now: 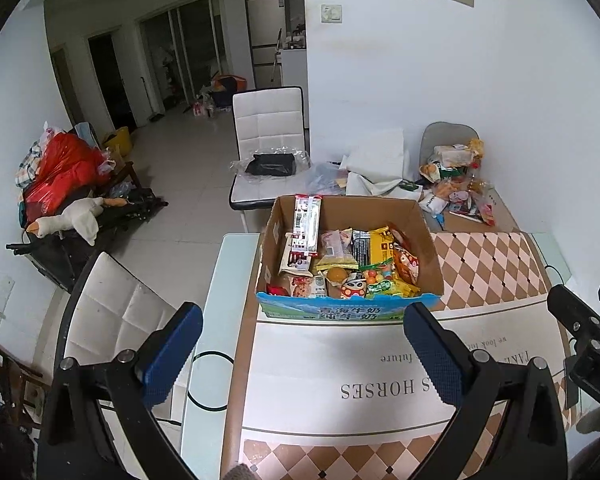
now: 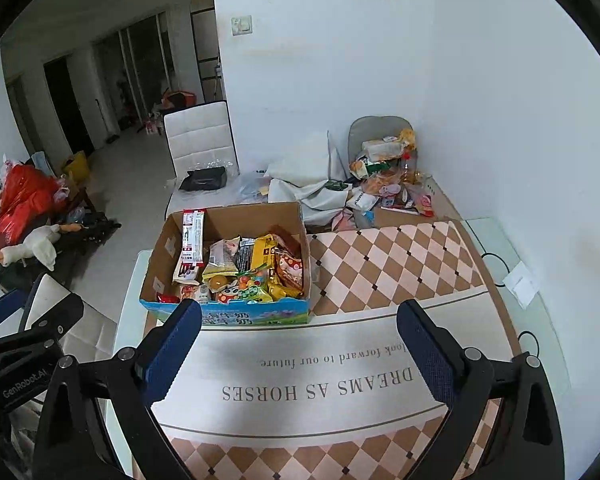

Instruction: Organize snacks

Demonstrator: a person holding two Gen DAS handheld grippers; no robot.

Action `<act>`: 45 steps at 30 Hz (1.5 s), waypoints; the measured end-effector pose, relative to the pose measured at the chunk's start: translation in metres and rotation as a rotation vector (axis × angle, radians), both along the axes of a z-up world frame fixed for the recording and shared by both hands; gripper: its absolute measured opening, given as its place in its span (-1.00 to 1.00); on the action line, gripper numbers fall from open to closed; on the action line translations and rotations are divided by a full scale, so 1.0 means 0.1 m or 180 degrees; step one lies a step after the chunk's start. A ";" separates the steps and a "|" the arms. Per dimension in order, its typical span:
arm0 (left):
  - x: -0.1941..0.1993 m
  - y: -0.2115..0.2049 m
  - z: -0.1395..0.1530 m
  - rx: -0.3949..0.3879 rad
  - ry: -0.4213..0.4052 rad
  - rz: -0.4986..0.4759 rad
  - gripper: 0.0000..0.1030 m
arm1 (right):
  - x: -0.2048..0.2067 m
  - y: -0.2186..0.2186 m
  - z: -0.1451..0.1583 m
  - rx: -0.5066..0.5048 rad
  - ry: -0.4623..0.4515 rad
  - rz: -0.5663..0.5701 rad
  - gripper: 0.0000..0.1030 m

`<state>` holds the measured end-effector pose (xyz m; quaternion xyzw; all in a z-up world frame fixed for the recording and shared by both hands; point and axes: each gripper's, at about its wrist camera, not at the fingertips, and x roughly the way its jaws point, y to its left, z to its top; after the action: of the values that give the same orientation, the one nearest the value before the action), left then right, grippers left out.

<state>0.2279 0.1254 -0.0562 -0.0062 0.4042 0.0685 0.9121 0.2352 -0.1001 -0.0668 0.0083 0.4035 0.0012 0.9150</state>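
Left wrist view: left gripper (image 1: 303,326) w/ jaws spread wide, nothing between them, blue pads (image 1: 172,354) clear of all items, held above the worktop (image 1: 496,264). Cardboard box (image 1: 428,248) stands on the worktop just beyond the fingertips, toward its left edge, flaps open, blue printed front panel facing the camera. Snacks (image 1: 352,264) fill the box: mixed packets, yellow and orange bags toward the right, a long red-white pack (image 1: 308,220) standing upright against the back-left wall. Worktop covered w/ checkered cloth (image 1: 484,268) and a pale printed band w/ lettering, read upside down from here. Second heap of snack packets (image 1: 456,184) lies at the far right end of the worktop, against the wall, well apart from the box. White bag (image 1: 376,168) lies crumpled between box and heap. White chair (image 1: 270,128) behind the box, black item on its seat. Plush goose (image 1: 72,218) and red bag (image 1: 66,168) on a rack, far left. Right gripper's black body enters at right edge. Right wrist view: right gripper (image 2: 300,326) likewise released, jaws wide apart, nothing grasped, over the lettered band. Box (image 2: 256,216) sits ahead and slightly left of it, contents (image 2: 244,268) as noted. Far heap (image 2: 388,176) ahead-right, by the wall. Left gripper's body visible at left edge. No item in contact w/ either gripper.
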 end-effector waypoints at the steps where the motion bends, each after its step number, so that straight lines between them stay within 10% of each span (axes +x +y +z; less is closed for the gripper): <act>1: 0.01 0.00 0.00 0.0005 0.0006 0.0001 1.00 | 0.01 0.00 -0.01 -0.0017 0.0001 -0.0006 0.94; 45: 0.06 -0.05 0.03 0.0052 0.0017 -0.0030 1.00 | 0.14 0.04 0.02 -0.0049 -0.0039 0.0032 0.94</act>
<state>0.2337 0.1202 -0.0528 0.0033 0.4060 0.0676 0.9113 0.2496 -0.0959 -0.0652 -0.0008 0.3980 0.0028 0.9174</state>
